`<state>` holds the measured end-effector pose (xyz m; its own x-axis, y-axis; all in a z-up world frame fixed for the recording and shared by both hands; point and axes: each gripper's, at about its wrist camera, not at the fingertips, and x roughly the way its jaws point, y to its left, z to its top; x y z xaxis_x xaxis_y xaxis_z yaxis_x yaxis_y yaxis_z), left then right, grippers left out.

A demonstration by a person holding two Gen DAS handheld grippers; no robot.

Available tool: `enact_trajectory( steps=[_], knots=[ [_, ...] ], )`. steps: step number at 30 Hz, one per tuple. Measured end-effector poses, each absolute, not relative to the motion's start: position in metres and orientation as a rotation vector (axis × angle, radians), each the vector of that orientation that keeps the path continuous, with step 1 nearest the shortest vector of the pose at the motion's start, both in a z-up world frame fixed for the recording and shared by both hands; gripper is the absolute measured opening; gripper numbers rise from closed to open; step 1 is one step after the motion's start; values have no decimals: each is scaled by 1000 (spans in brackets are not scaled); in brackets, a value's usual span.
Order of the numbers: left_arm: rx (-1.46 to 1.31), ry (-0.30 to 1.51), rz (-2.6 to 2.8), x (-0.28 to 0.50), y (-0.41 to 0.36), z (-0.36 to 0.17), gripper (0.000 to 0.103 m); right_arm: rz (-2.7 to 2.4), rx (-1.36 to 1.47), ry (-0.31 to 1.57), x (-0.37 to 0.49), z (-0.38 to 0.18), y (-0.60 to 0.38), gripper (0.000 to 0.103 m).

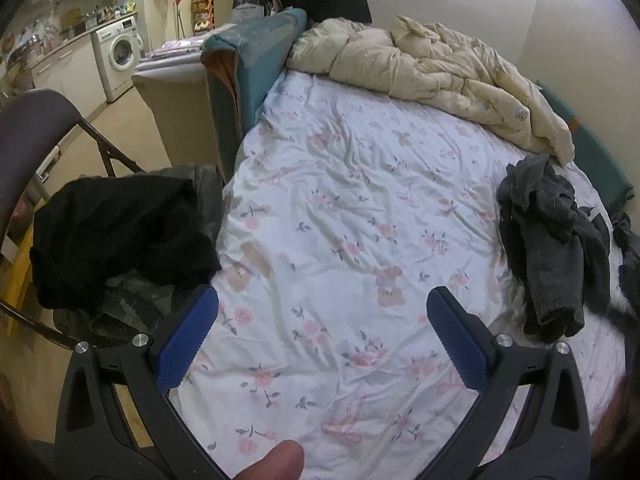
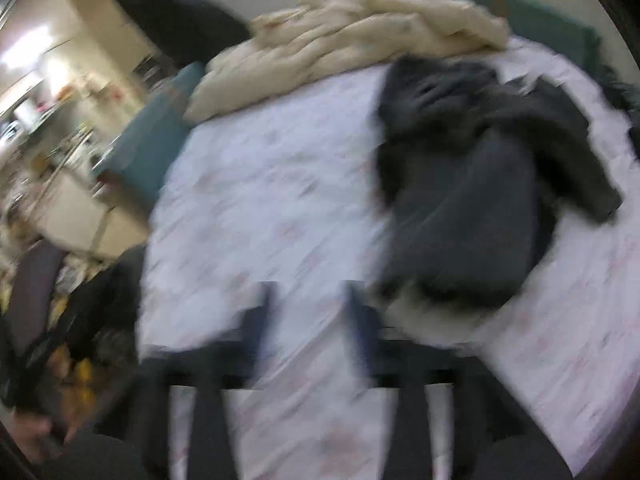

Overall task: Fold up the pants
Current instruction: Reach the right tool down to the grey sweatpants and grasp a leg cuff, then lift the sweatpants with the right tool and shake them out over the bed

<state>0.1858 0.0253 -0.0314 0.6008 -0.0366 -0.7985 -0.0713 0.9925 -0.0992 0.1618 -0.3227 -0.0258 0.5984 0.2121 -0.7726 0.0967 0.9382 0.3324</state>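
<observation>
Dark grey pants lie crumpled on the right side of the bed; in the blurred right wrist view the pants lie ahead and to the right. My left gripper is wide open and empty above the floral sheet, left of the pants. My right gripper is open with a narrower gap and empty, just left of the pants' near end.
A cream duvet is bunched at the far end of the bed. A chair with black clothes stands left of the bed. A teal headboard edge and a kitchen with a washing machine lie beyond.
</observation>
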Motion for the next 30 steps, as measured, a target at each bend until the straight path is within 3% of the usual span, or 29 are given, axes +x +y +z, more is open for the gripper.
enact_trajectory(
  steps=[1, 7, 15, 16, 17, 18, 19, 20, 26, 30],
  knots=[
    [-127, 933, 15, 187, 24, -33, 103, 41, 356, 917, 172, -23, -336, 87],
    [-112, 940, -10, 198, 7, -36, 103, -147, 337, 931, 283, -34, -411, 88],
    [-81, 966, 2, 218, 3, -48, 103, -209, 274, 1141, 378, -120, -444, 89],
    [-87, 976, 5, 219, 5, -51, 103, -200, 273, 1157, 383, -127, -444, 87],
    [-93, 983, 7, 219, 7, -52, 103, -182, 277, 1152, 385, -130, -444, 64],
    [-94, 987, 9, 220, 8, -54, 103, -156, 266, 1148, 386, -130, -440, 59],
    [-95, 989, 15, 220, 9, -55, 103, -140, 250, 1132, 386, -126, -435, 41],
    [-97, 989, 19, 219, 10, -55, 103, -100, 245, 1106, 382, -119, -430, 33],
    [-121, 956, 26, 217, 16, -45, 103, 85, 206, 911, 334, -47, -392, 28],
    [-142, 918, 2, 212, 18, -32, 103, 189, 171, 776, 289, 33, -359, 28]
  ],
)
